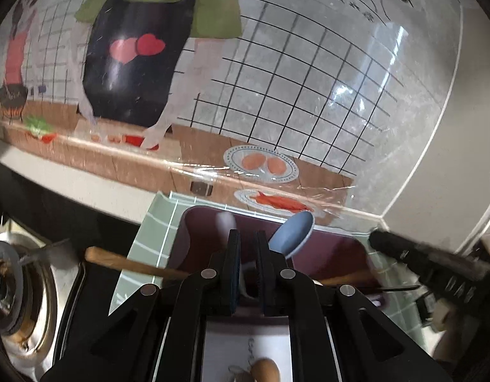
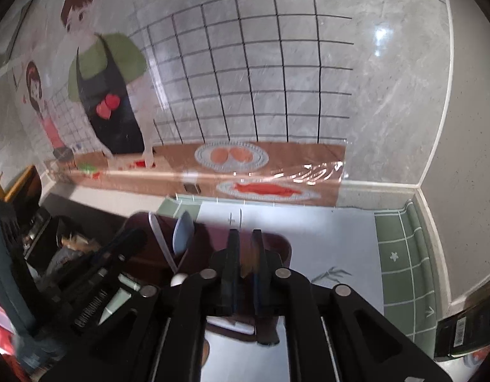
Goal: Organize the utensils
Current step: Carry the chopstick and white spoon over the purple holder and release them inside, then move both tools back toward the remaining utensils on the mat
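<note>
Utensils: a blue spoon (image 1: pixel 291 232) and a white spoon (image 2: pixel 157 229) are standing tilted in the maroon holder (image 1: pixel 200 238), right there on the counter mat (image 2: pixel 340 238), close under the back wall (image 2: pixel 388 95) with its cartoon cook sticker (image 1: pixel 133 63). The side wall (image 2: pixel 461 191) closes the corner off to the right, but there is a good stretch of bare mat between it and the holder. On the left it is tighter: the gas burner (image 1: pixel 9 283) sits well out that way, and a wooden handle (image 1: pixel 133 264) lies slanted across the mat edge, running in towards the holder. The left gripper (image 1: pixel 245 267) hangs just in front of the holder with only a slim gap between its jaws. Something pale shows in that gap, and I cannot tell whether it is pinched. The right gripper (image 2: pixel 245 267) is over the holder's near right side, jaws a little apart with a blurred brown streak showing between them, pads not visibly pressing on it. The two grippers are side by side and close, both angled down.
</note>
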Demonstrator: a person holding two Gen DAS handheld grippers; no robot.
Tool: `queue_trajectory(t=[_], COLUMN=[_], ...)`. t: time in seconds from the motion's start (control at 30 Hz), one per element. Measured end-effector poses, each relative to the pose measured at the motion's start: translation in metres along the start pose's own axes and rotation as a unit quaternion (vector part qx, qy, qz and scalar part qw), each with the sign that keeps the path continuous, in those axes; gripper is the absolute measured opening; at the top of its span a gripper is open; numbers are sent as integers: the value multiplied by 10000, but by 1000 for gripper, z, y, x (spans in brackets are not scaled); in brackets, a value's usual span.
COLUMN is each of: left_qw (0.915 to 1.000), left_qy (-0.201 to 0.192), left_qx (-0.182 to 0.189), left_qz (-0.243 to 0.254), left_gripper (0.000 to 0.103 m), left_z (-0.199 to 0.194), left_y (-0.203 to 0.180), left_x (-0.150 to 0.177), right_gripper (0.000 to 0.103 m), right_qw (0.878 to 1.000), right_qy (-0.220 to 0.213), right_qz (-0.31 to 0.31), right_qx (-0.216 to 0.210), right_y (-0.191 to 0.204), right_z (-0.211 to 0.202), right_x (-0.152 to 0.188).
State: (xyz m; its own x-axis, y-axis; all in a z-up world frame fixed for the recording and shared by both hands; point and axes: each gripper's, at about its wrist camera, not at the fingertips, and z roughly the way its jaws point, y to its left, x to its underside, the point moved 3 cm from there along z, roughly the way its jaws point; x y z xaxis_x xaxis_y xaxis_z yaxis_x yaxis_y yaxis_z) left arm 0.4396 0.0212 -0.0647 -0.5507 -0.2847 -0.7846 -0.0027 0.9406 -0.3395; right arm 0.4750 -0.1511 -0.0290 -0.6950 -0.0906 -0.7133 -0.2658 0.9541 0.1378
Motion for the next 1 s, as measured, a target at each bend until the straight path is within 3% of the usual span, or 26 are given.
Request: queue_trajectory(t=[0.07, 0.23, 0.37, 0.43, 0.6, 0.67, 0.77, 0.93, 1.0], left_qw=[9999, 9999, 10000, 9996, 9982, 9970, 9943, 9890, 9870], left_qy=[89, 75, -30, -17, 391, 627, 866, 1319, 1449], left_qx=[52, -13, -87, -189, -138, -164, -408, -609, -642], left_qz=[-137, -151, 5, 219, 422, 435, 464, 293, 273], left_gripper=[10, 11, 20, 28, 28, 28, 28, 28, 28], left_z=[-12, -65, -105, -122, -147, -153, -157, -160, -161], left_y=[4, 13, 26, 33, 54, 62, 72, 88, 92], left_x=[-3, -6, 8, 22, 60, 75, 94, 119, 128], right_gripper=[42, 51, 75, 76, 78, 91, 97, 95, 82], right_qw=[10000, 9996, 9986, 9973, 9944, 9941, 9923, 9888, 9881], right_qy=[-37, -94, -13, 117, 551, 745, 971, 1282, 1276], right_qz=[4, 35, 7, -27, -184, -324, -450, -487, -622], right_qx=[60, 268, 534, 727, 887, 721, 619, 595, 585], right_y=[0, -5, -7, -7, 7, 20, 36, 50, 57], right_z=[-8, -41, -65, -71, -72, -70, -61, -40, -33], right_x=[8, 35, 66, 86, 128, 147, 171, 187, 182])
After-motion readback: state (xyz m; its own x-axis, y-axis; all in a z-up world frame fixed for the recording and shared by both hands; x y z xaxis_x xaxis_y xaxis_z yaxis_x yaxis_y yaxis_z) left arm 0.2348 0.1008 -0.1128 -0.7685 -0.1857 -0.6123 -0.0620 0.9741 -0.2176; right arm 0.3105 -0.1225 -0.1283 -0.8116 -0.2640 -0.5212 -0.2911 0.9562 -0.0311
